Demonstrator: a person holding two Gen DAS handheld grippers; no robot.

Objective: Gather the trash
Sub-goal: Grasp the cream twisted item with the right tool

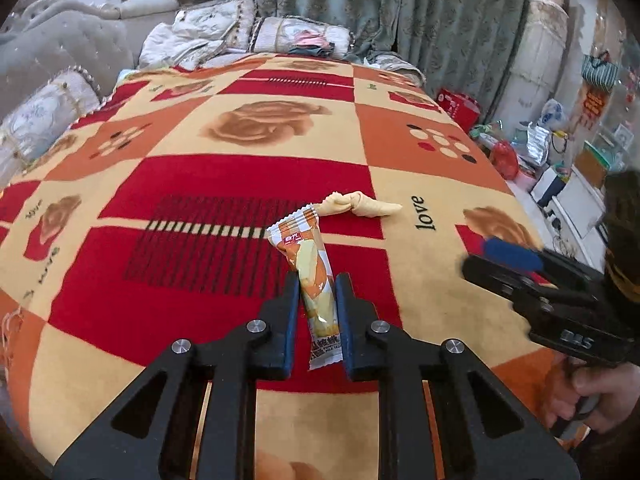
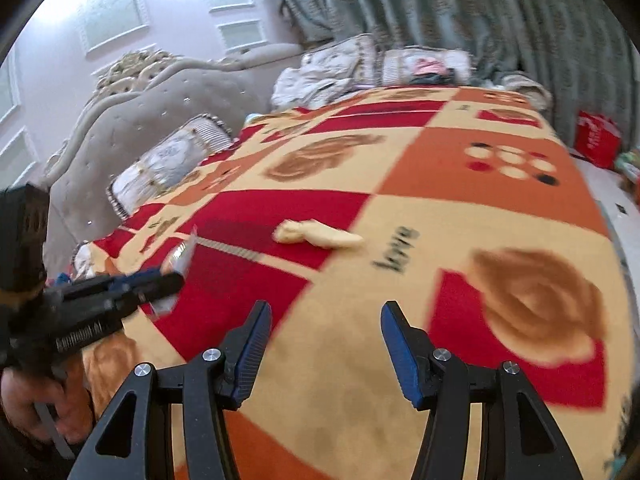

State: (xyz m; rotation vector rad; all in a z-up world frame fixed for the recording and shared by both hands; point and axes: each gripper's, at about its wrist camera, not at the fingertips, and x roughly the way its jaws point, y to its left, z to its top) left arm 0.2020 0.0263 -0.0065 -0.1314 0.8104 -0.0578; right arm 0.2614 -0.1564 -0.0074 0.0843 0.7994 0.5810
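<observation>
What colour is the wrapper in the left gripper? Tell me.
Orange and white wrapper, clearest in the left wrist view.

Even daylight, strong fisheye distortion, one view blurred.
Left wrist view is sharp at centre; the bedspread bows toward dark vignetted corners. Right wrist view shows motion smear throughout, with white glare on the wall panels upper left. Shadows are faint and soft.

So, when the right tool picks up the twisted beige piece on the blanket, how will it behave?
The twisted beige piece looks crumpled and knotted, so probably soft and light. It should squash rather than slip between the pads of the right tool. Its tapered end may flop. It is unlikely to roll on the plush blanket.
</observation>
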